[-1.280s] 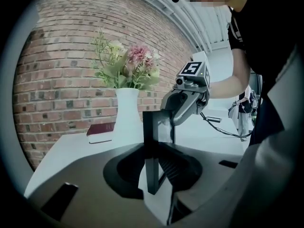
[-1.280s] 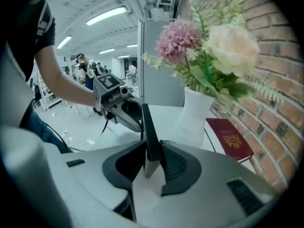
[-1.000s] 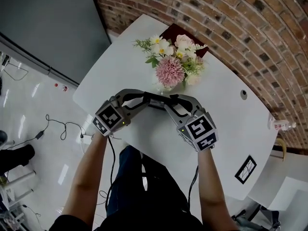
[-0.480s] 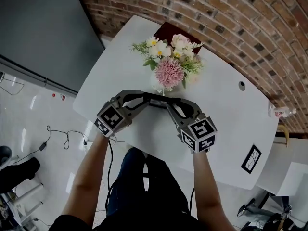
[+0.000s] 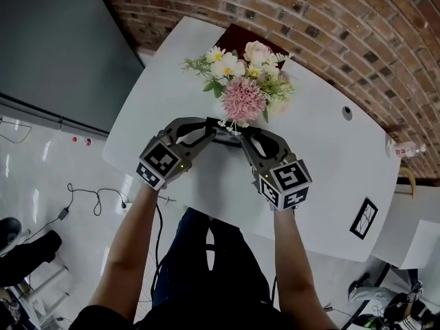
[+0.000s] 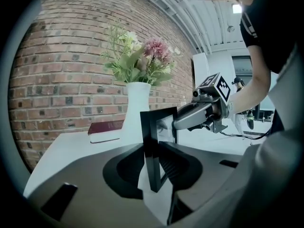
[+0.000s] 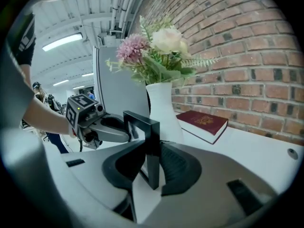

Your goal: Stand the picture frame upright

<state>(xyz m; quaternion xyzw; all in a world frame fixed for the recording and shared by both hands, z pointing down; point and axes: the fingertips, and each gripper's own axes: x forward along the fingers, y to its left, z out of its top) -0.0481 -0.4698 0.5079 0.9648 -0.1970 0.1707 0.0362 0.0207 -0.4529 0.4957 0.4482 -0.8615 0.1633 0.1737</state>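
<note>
While both claws hold it by opposite ends, the picture frame [image 5: 227, 136] stands on edge above the white table [image 5: 323, 205], directly ahead of the operator.

**Left gripper** [image 5: 210, 127]: the jaws are set about half apart, and that gap is filled by one side rail of the frame. The ribbed pad bears on one face of the rail and the opposite jaw backs the other. The rail runs vertically through the jaw gap.

**Right gripper** [image 5: 244, 136]: the jaws have just been closing. The frame's other side rail sits between them and the pads now press on it, at about half opening. Against the head view of a second ago, its marker cube shows a changed roll, while neither hand has shifted much over the table.

**Surroundings:** the white vase [image 6: 137, 103] with its flowers [image 5: 242, 98] stands just beyond the jaw tips of both claws. A dark red book [image 7: 202, 123] lies further beyond, towards the brick wall.

**Assessment:** the tightened right-hand grip and the wrist roll appear to have brought the frame to vertical, so the raising step is judged nearly complete. What remains is to seat the lower edge on the table and release. No view shows whether a rear prop is deployed or whether the lower edge already touches the table. Keep the frame clear of the vase.
</note>
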